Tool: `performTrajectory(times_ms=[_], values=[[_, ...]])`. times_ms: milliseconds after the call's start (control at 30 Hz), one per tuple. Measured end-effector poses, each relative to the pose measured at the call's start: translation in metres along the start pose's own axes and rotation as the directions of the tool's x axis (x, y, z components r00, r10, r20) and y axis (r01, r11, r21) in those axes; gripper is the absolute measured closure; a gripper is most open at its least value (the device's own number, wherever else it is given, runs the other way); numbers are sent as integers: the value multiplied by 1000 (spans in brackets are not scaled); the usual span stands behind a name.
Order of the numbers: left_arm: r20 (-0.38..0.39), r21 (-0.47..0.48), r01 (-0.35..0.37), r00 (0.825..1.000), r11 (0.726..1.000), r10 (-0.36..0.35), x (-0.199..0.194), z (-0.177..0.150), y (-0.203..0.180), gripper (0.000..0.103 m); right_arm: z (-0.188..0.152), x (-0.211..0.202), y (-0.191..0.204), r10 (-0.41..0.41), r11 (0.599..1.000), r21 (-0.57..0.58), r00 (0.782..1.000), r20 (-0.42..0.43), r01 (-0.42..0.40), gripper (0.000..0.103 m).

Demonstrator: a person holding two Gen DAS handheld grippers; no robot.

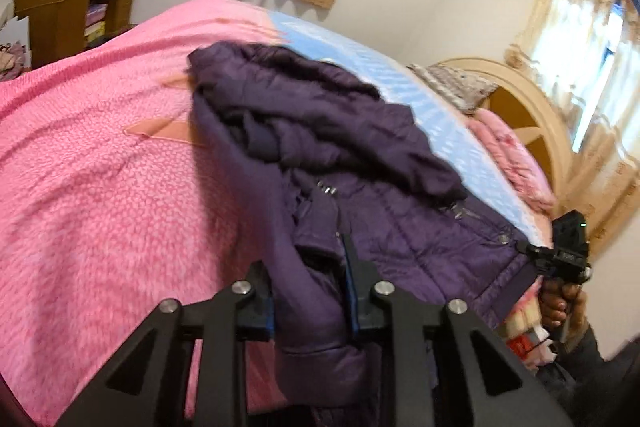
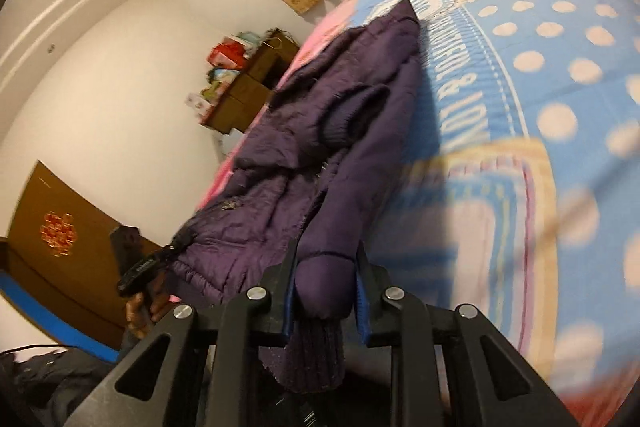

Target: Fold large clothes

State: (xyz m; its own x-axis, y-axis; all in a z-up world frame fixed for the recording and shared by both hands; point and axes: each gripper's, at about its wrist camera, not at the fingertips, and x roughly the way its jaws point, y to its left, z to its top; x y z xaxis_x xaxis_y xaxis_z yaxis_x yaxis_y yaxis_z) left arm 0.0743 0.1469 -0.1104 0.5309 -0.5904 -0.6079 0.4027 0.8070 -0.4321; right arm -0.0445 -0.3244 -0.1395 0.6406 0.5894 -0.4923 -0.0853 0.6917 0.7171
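the purple puffer jacket [image 1: 360, 163] lies along the seam where the pink blanket [image 1: 100, 167] meets the blue dotted blanket [image 2: 560, 47] on the bed, its hem end hanging at the near edge and its far end reaching toward the middle of the bed. the left gripper [image 1: 308, 287] is clamped on a thick padded roll of the jacket's near end, fabric bulging between the blue pads. the right gripper [image 2: 326, 291] is clamped likewise on a padded sleeve end, whose ribbed knit cuff [image 2: 316, 359] dangles below the jaws. from the left wrist view the right gripper shows at the jacket's far-side hem corner, held by a hand [image 1: 560, 303].

the step in hand looks like taking up the near end of the jacket to straighten or fold it over. to do it well, i'd judge both grips should keep a full bite, since padded nylon is slippery and springs back; a shallow pinch may slide off. lift both ends together and level, so the body doesn't twist, and keep the fabric taut between the two grippers. the hood and the loose sleeve bunched on top may tumble, so carry the fold slowly toward the far end and lay it flat before letting go. both views are blurred.
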Motion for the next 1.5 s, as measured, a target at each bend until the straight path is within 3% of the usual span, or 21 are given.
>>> performTrajectory(times_ms=[133, 267, 400, 533, 700, 833, 900, 1000, 1067, 1133, 1167, 1200, 1233, 1300, 1367, 1467, 1500], values=[[12, -25, 73, 997, 997, -73, -40, -12, -11, 78, -27, -43, 26, 66, 998, 23, 997, 30, -66, 80], [36, -48, 131, 991, 990, -129, -65, -13, -13, 78, -30, -65, 49, 106, 994, 2, 992, 69, -106, 80], [49, -101, 166, 986, 981, -162, -54, 9, -4, 78, -4, -61, 60, 154, 988, -14, 983, 98, -153, 80], [59, -141, 189, 981, 972, -183, -40, 45, 1, 78, 48, -47, 60, 187, 982, -9, 972, 144, -188, 80], [28, -183, 191, 982, 964, -189, -17, 99, -1, 77, 127, -2, 41, 166, 982, 58, 967, 194, -180, 80], [-32, -224, 162, 984, 961, -173, 27, 138, 11, 75, 184, 50, 14, 81, 986, 127, 979, 186, -106, 80], [-84, -258, 123, 985, 958, -149, 61, 152, 28, 68, 207, 83, -7, 4, 985, 171, 985, 170, -34, 80], [-165, -398, 88, 972, 913, -165, 98, 161, 59, 65, 227, 128, -38, -65, 977, 210, 992, 110, 41, 79], [-172, -461, 95, 966, 882, -194, 104, 166, 69, 61, 233, 149, -58, -68, 970, 239, 995, 77, 48, 78], [-158, -473, 116, 964, 873, -214, 98, 172, 70, 48, 236, 163, -76, -50, 954, 299, 997, 58, 31, 76], [-135, -466, 129, 967, 875, -214, 90, 175, 69, 44, 238, 168, -81, -36, 951, 308, 998, 49, 20, 73], [-118, -460, 131, 971, 878, -207, 82, 179, 68, 32, 237, 169, -83, -26, 952, 305, 998, 51, 9, 71], [-104, -456, 125, 976, 881, -192, 76, 181, 69, 14, 236, 170, -83, -17, 953, 302, 998, 52, 0, 63], [-30, -444, 104, 991, 890, -130, 52, 188, 72, 0, 237, 167, -81, 36, 953, 299, 997, 69, -55, 45], [8, -437, 100, 994, 894, -108, 46, 199, 78, 0, 239, 158, -72, 72, 952, 290, 991, 110, -101, 18], [37, -387, 17, 999, 922, -2, 44, 196, 74, 0, 245, 130, -48, 33, 974, 215, 981, 192, -75, 14], [25, -323, -24, 999, 946, 34, 48, 192, 64, 0, 248, 124, -39, -3, 983, 180, 980, 201, -34, 14]])
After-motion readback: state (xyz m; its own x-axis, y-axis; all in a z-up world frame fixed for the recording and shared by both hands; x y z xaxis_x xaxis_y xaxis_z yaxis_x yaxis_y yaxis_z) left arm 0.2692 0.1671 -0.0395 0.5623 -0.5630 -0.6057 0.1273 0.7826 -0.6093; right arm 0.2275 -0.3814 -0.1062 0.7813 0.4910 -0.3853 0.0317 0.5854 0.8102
